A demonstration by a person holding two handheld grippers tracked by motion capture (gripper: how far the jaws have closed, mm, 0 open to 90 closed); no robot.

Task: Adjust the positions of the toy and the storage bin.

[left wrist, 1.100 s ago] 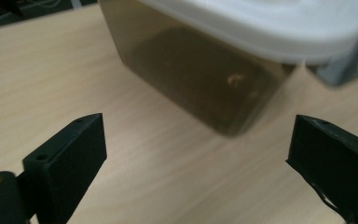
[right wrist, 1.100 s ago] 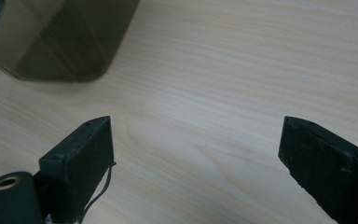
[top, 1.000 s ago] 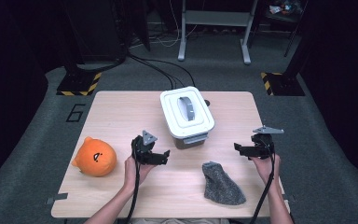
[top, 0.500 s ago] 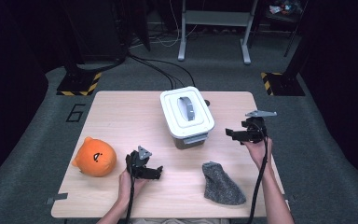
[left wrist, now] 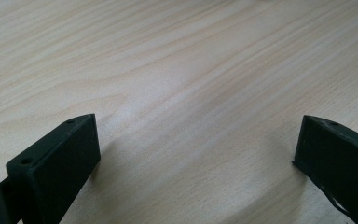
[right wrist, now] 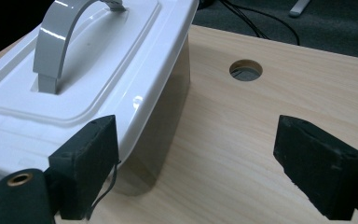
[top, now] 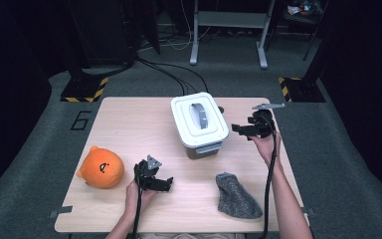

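A white lidded box point(top: 199, 119) with a grey handle point(top: 199, 114) stands in the middle of the wooden table point(top: 129, 124). My right gripper point(top: 237, 129) hovers just right of the box, pointing at its side, jaws open and empty. In the right gripper view the box lid point(right wrist: 98, 60) lies beside the left jaw of that gripper point(right wrist: 196, 140), not between the jaws. My left gripper point(top: 166, 184) rests low near the table's front. Its jaws point(left wrist: 196, 135) stand wide open over bare wood.
An orange plush toy point(top: 101, 168) lies at the front left. A grey knitted cloth point(top: 236, 196) lies at the front right. A round cable hole point(right wrist: 245, 70) in the table sits just behind the box. Dark floor, cables and stands surround the table.
My right gripper has risen and moved away from me and leftward, up to the box's right side. My left gripper has dropped down to the table toward the front edge.
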